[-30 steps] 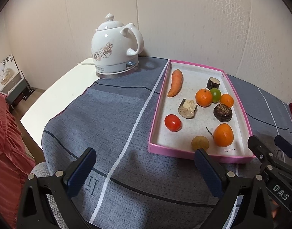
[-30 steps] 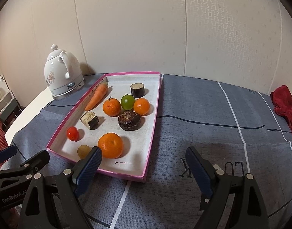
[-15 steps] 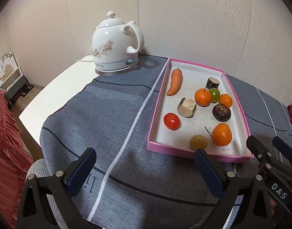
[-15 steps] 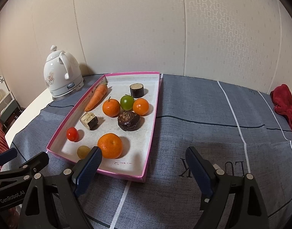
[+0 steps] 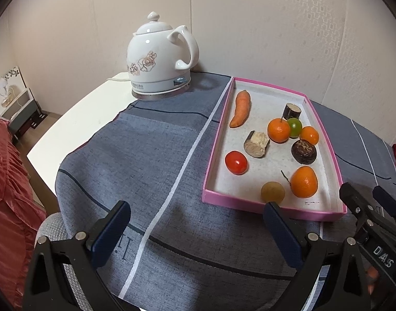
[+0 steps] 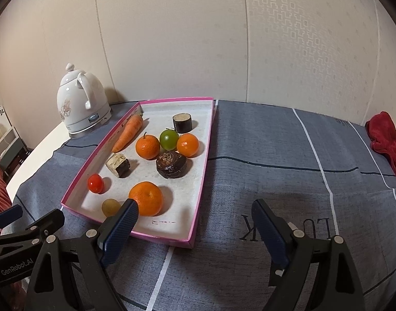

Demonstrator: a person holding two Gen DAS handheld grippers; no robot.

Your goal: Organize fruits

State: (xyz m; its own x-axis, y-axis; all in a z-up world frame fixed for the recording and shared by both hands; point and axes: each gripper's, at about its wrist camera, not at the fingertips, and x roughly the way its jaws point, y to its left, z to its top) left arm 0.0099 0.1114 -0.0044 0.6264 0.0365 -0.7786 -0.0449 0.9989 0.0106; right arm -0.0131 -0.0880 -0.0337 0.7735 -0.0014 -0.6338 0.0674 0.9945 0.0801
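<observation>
A pink-rimmed tray (image 5: 275,208) (image 6: 200,165) lies on the grey cloth. In it are a carrot (image 5: 240,108) (image 6: 128,133), three oranges, the nearest one (image 5: 303,182) (image 6: 146,198), a green fruit (image 6: 169,139), a red tomato (image 5: 236,162) (image 6: 95,183), a yellowish round fruit (image 5: 272,192) (image 6: 110,206), a dark brown fruit (image 6: 171,168) and two cut chunks. My left gripper (image 5: 195,230) stands open before the tray's near left corner, holding nothing. My right gripper (image 6: 195,224) stands open at the tray's near right corner, empty too.
A white floral kettle (image 5: 159,59) (image 6: 78,103) stands on the table's far left, at the cloth's edge. A red cloth (image 6: 386,142) lies at the far right. The bare white tabletop (image 5: 68,127) ends at the left, with red fabric (image 5: 6,181) below.
</observation>
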